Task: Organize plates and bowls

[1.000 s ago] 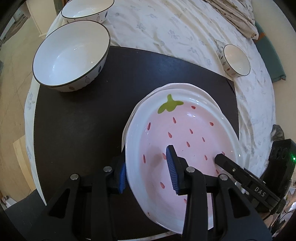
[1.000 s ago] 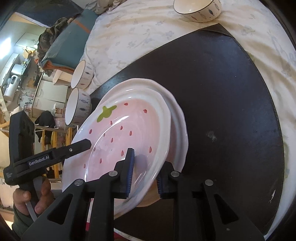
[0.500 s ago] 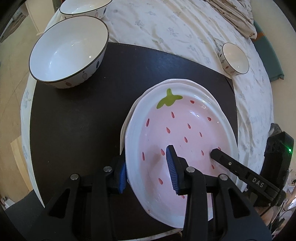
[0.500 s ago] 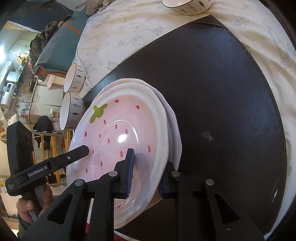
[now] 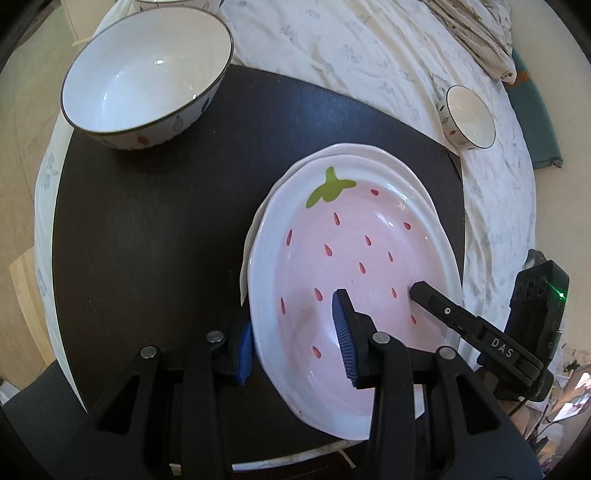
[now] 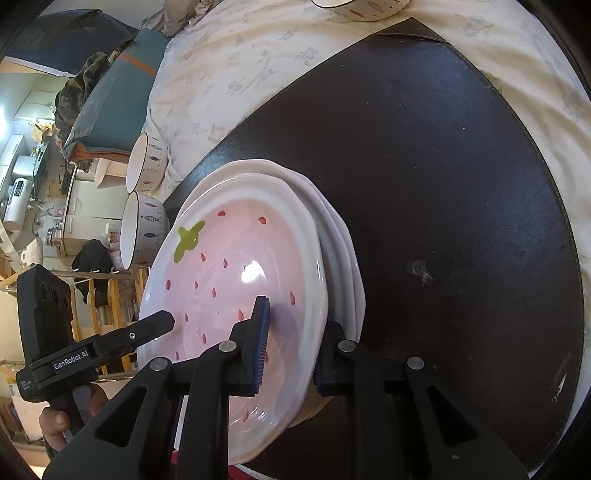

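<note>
A pink strawberry plate (image 5: 354, 258) (image 6: 236, 273) rests on a stack of white plates (image 5: 369, 153) (image 6: 332, 236) on the dark round table (image 5: 155, 221). My left gripper (image 5: 295, 332) straddles the plate's near-left rim, one blue pad inside, one outside. My right gripper (image 6: 291, 339) straddles the rim on the opposite side in the same way. Each gripper shows in the other's view: the right one in the left wrist view (image 5: 480, 332), the left one in the right wrist view (image 6: 96, 347). A large white bowl (image 5: 147, 74) stands on the table at the far left.
A small bowl (image 5: 467, 116) sits on the flowered cloth (image 5: 351, 44) to the right. Two fish-pattern bowls (image 6: 144, 232) lie beyond the plates in the right wrist view, and another bowl (image 6: 362, 7) is at the top edge. A scuff mark (image 6: 419, 271) is on the table.
Both grippers have lowered the strawberry plate toward the stack, and it now lies nearly flat on it. The big bowl looks closer in the left view.
</note>
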The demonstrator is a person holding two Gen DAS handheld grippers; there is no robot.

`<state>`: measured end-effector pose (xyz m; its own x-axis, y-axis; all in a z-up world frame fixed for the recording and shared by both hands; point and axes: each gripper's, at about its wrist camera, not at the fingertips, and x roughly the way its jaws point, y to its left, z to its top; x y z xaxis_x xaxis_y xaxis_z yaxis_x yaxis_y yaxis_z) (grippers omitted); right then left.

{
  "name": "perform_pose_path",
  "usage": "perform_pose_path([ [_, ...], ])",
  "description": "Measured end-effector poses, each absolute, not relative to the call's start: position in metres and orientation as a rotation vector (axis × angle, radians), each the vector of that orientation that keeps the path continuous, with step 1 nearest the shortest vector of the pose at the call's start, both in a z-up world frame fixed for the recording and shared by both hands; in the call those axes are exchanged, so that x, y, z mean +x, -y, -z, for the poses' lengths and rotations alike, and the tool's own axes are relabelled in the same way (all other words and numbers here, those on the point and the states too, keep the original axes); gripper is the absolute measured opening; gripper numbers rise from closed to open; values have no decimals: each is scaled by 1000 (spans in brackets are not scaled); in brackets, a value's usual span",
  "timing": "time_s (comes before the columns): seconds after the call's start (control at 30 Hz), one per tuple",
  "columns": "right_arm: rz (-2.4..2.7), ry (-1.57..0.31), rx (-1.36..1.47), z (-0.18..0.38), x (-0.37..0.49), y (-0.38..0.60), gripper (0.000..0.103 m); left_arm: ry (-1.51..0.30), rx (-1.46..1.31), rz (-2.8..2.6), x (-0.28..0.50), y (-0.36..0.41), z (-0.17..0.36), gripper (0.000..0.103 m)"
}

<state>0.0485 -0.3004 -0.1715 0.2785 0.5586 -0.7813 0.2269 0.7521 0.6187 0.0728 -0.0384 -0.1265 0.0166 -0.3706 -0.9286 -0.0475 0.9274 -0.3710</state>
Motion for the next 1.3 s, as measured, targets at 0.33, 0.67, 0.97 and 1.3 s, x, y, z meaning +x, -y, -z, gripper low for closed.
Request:
perform_pose_path([
  [0.33, -250, -1300, 741, 173, 50, 302, 20, -1636, -355, 288, 74, 37, 129, 36],
  [0.67, -260, -1300, 736, 173, 53, 304, 19, -1654, -335, 320, 67, 37, 124, 36],
  [0.97, -247, -1294, 735, 172, 56, 305, 17, -1644, -241, 243, 64, 31, 122, 49],
  [1.3, -225, -1309, 546, 155, 58, 287, 32, -1652, -155, 187, 62, 31, 144, 52],
])
